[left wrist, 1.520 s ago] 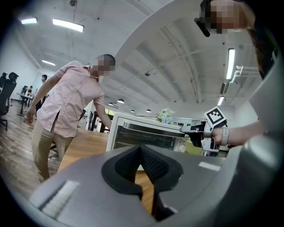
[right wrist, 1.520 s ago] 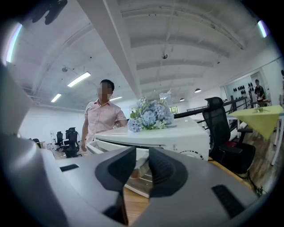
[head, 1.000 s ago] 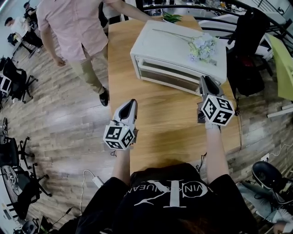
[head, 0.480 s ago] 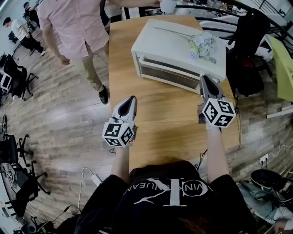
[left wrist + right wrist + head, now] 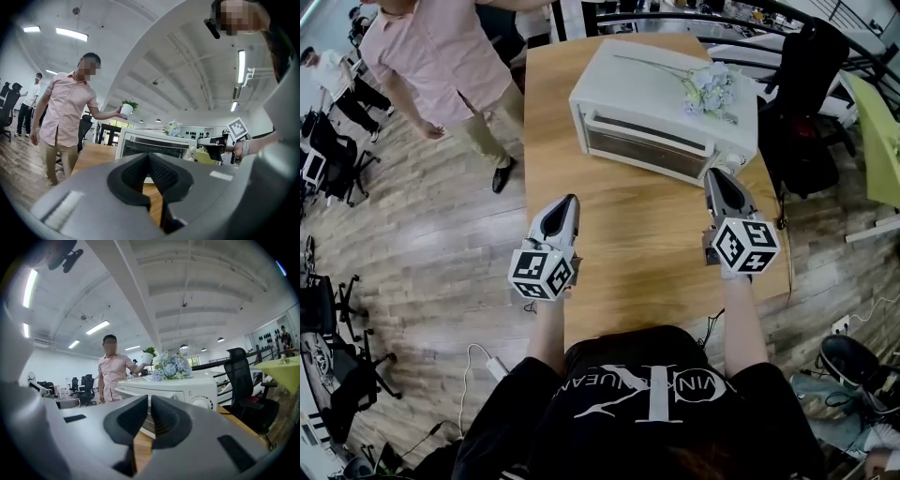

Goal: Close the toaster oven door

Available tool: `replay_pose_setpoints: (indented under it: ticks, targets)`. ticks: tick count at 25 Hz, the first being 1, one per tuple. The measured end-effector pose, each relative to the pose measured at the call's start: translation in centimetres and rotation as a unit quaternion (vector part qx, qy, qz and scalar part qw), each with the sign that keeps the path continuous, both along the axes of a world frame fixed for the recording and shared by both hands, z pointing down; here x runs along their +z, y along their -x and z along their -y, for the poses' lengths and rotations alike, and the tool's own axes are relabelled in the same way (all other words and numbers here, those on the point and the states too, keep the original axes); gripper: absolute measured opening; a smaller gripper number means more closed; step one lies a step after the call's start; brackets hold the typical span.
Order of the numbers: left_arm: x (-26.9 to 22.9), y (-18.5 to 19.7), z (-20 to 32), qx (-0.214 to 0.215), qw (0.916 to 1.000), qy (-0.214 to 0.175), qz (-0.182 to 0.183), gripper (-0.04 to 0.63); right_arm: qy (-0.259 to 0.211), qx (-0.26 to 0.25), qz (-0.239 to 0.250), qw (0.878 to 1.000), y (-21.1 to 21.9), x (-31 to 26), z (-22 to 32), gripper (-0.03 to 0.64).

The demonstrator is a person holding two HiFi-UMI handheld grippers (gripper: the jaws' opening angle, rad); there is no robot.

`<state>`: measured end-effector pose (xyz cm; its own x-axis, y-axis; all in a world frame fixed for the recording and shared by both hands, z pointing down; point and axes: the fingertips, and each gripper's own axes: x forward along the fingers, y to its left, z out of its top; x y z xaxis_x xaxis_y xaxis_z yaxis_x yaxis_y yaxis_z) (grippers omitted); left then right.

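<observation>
A person in a pink shirt (image 5: 441,66) stands left of the wooden table (image 5: 628,248). The left gripper (image 5: 568,201), jaws together and empty, hangs short of the toaster oven (image 5: 661,94). The right gripper (image 5: 713,174), likewise closed, is near its right front corner.

The toaster oven (image 5: 647,89) sits on the worktop (image 5: 628,244) at 12 o'clock, flowers (image 5: 712,92) on top; a person (image 5: 431,66) stands at 10 o'clock.

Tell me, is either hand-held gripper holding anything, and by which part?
Nothing is held. The left hand-held gripper and the right hand-held gripper both have jaws together, empty, apart from the toaster oven.
</observation>
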<state>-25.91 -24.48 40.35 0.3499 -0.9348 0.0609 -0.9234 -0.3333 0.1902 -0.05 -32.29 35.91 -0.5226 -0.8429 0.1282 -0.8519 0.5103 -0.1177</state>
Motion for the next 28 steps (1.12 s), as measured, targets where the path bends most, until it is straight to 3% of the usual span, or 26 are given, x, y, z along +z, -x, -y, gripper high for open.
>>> replay_pose_setpoints:
  ticks: [17,28]
  targets:
    - [-2.0,1.2,-2.7,-0.037,0.9986,-0.036,0.015,0.009,-0.033,-0.018,0.008,0.999,0.2,-0.2,-5.3,0.026]
    - [-2.4,-0.2,-2.9,-0.019,0.9987,-0.044,0.016,0.009,-0.040,-0.015,0.010,0.999,-0.7,-0.1,-6.8,0.026]
